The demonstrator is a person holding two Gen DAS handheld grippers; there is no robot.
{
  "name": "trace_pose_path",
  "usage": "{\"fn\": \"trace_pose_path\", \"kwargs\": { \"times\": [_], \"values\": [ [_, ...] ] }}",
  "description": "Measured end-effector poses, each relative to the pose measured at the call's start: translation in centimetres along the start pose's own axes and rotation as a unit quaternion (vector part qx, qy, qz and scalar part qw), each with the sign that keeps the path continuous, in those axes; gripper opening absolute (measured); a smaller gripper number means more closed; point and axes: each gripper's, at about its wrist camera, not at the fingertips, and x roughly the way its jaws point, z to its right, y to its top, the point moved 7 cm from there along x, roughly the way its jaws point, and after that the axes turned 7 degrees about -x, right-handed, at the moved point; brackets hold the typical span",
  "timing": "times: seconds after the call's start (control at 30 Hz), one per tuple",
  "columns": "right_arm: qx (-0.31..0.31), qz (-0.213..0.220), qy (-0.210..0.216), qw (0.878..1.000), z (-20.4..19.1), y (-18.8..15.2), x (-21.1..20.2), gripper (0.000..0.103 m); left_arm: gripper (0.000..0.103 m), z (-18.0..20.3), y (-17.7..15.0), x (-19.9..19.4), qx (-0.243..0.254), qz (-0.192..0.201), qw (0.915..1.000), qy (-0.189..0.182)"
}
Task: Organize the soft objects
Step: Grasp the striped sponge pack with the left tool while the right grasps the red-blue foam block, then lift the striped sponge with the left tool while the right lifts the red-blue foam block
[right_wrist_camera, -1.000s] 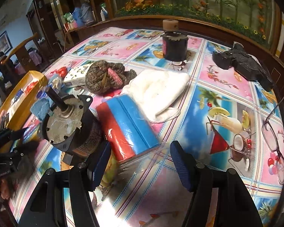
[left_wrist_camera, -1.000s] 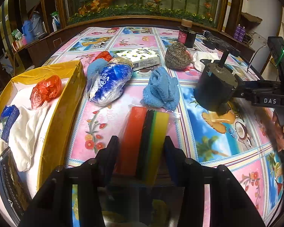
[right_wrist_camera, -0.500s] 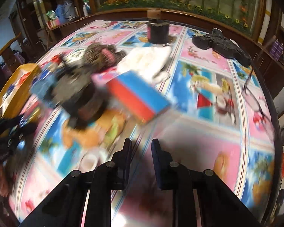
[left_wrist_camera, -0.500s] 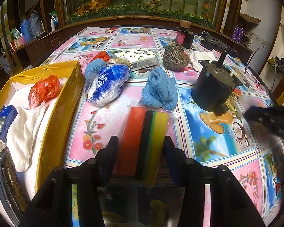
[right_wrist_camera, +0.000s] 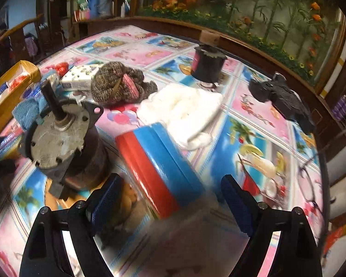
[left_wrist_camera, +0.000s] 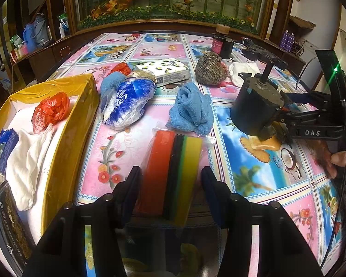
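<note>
Jaws gape on both: left gripper (left_wrist_camera: pixel 170 182) straddles the plastic-wrapped red, black and yellow sponge pack (left_wrist_camera: pixel 173 173), right gripper (right_wrist_camera: pixel 170 198) the red-and-blue sponge pack (right_wrist_camera: pixel 159 168), lower centre; both look light, squashy, best pinched across their flat sides.

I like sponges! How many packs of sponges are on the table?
2. The orange, black and yellow pack lies between the left tool's fingers. The red and blue pack lies in front of the open right tool, beside the motor. Others may be hidden.

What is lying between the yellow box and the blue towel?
In the left wrist view, a blue-and-white plastic pack lies between the yellow box and the blue towel.
</note>
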Motion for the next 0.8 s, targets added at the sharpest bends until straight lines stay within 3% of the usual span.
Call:
{"fn": "trace_pose_path", "kwargs": {
  "times": [0.03, 0.13, 0.3, 0.47, 0.57, 0.8],
  "values": [
    [0.01, 0.0, 0.015, 1.0, 0.0, 0.0, -0.1, 0.065, 0.051, 0.0, 0.0, 0.0, 0.0, 0.0, 1.0, 0.0],
    [0.024, -0.015, 0.01, 1.0, 0.1, -0.5, -0.6, 0.058, 0.051, 0.0, 0.0, 0.0, -0.001, 0.0, 1.0, -0.001],
    [0.081, -0.034, -0.01, 0.996, 0.1, -3.4, -2.6, 0.057, 0.051, 0.1, 0.0, 0.0, 0.0, 0.0, 1.0, 0.0],
    [0.126, -0.019, -0.03, 0.991, -0.3, -6.8, -5.4, 0.057, 0.051, 0.2, 0.0, 0.0, 0.005, 0.0, 1.0, 0.002],
    [0.151, -0.013, -0.032, 0.988, -0.3, -7.6, -6.4, 0.055, 0.045, 0.3, -0.1, 0.0, 0.01, 0.002, 0.9999, 0.005],
    [0.168, -0.014, -0.036, 0.985, -1.1, -8.9, -7.8, 0.054, 0.045, 0.5, -0.2, 0.0, 0.016, 0.002, 0.9998, 0.014]
  ]
}}
